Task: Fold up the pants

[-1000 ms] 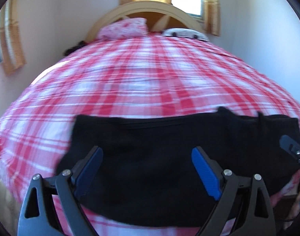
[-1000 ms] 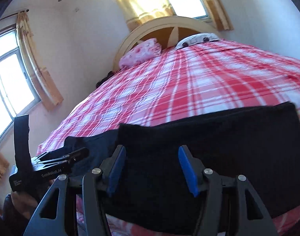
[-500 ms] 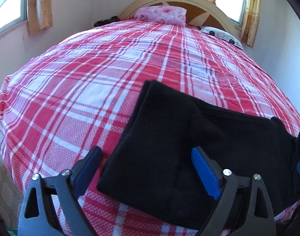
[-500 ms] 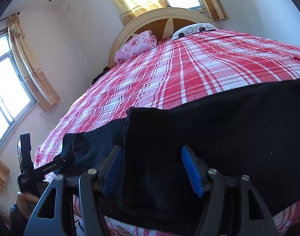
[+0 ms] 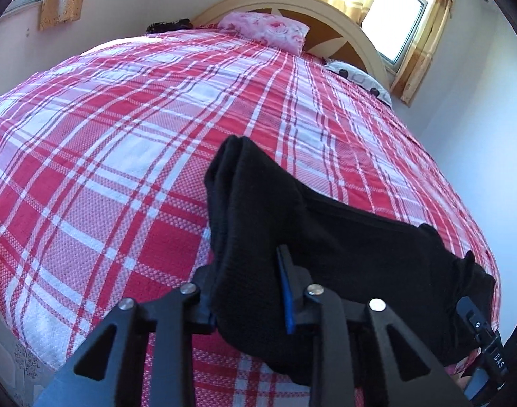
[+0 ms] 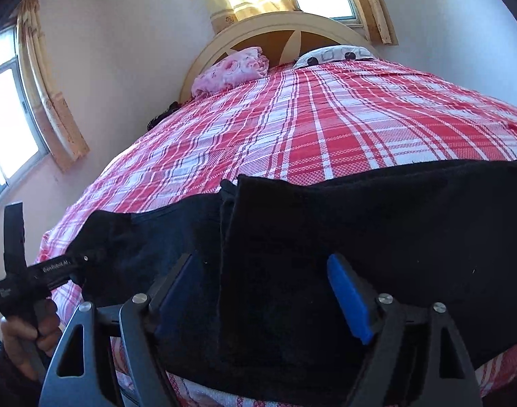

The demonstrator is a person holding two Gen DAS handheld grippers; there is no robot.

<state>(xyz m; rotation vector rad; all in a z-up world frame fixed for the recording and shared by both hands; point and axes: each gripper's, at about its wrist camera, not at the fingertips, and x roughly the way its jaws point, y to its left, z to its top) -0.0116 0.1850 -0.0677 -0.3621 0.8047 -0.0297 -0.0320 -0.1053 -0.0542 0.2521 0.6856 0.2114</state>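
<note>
Black tool (image 6: 37, 273) marked "GenRobot.AI"

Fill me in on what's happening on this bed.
A person is folding black pants on a red plaid bedspread, with a gripper tool in each hand. The left tool has shut on the bunched fabric at one end. The right tool is open, its fingers straddling the folded layer. The fold isn't finished.
</note>
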